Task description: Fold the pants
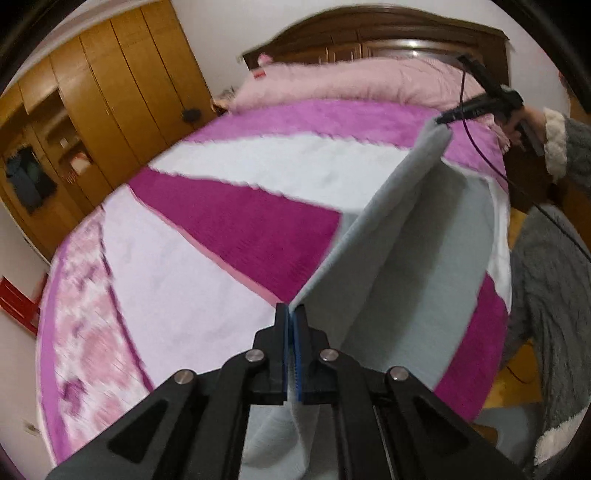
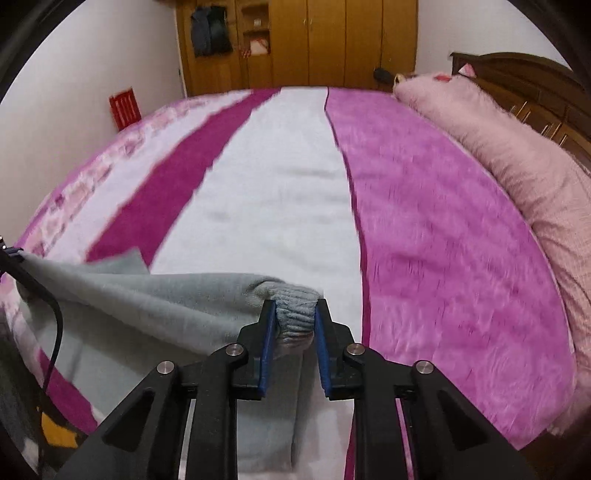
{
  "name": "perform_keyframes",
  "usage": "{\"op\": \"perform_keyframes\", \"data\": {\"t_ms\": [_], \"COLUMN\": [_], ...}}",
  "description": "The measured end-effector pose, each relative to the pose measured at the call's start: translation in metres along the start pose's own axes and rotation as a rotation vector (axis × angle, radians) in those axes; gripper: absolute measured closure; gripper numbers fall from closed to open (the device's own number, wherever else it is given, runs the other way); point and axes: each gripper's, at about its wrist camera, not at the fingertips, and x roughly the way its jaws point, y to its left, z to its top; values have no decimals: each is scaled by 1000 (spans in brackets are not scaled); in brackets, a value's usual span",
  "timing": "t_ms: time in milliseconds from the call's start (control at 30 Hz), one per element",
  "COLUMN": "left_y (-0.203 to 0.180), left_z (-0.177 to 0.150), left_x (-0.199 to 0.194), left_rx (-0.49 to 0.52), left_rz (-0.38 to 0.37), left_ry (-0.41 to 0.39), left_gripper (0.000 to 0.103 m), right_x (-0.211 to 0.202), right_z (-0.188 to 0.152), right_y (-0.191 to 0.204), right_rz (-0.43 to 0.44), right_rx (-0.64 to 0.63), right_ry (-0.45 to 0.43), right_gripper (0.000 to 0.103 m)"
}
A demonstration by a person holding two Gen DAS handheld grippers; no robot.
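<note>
The left wrist view shows my left gripper (image 1: 291,317) pinched all the way shut on a thin edge of the grey pants (image 1: 417,236), with the cloth squeezed flat between the two blue pads (image 1: 283,343). From there the pants go up and away to the right in a long grey sheet, all the way to my right gripper (image 1: 448,117), which I can see far off in my right hand (image 1: 528,123) by the fluffy sleeve (image 1: 556,142). In the right wrist view my right gripper (image 2: 293,321) holds the ribbed cuff (image 2: 295,314). Its blue pads (image 2: 266,343) are a little apart because the cuff is thick and bunched, and they press on it from both sides. The grey cloth runs off to the left from that cuff, toward my other gripper at the picture's edge. So the long way of the pants goes from one of my grippers to the other, and the pants hang between them like a hammock. The low part still lies on the striped blanket (image 1: 236,229) on the bed, close to my side. The pink pillow (image 2: 509,155) is well apart, up by the headboard (image 1: 373,35). Neither hand is nearer, since each holds one end. I think the next move is to swing both ends over together to make the fold, and I must keep them level so the cloth does not twist.
</note>
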Motion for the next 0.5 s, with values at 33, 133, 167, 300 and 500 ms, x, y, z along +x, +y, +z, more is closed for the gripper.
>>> {"op": "perform_keyframes", "data": {"t_ms": [33, 133, 167, 300, 500], "left_y": [0, -18, -29, -73, -116], "left_z": [3, -3, -11, -57, -98], "left_x": [-5, -16, -16, 7, 34], "left_rx": [5, 54, 72, 107, 149], "left_rz": [-2, -21, -31, -114, -135], "left_ry": [-8, -4, 7, 102, 190], "left_gripper": [101, 101, 101, 101, 101], "right_x": [-3, -3, 0, 22, 19], "right_z": [2, -10, -19, -72, -104], "right_y": [0, 2, 2, 7, -7], "right_rz": [6, 14, 19, 6, 40], "right_rx": [10, 4, -3, -51, 26], "right_ry": [-8, 40, 73, 220, 230], "right_gripper": [85, 85, 85, 85, 85]}}
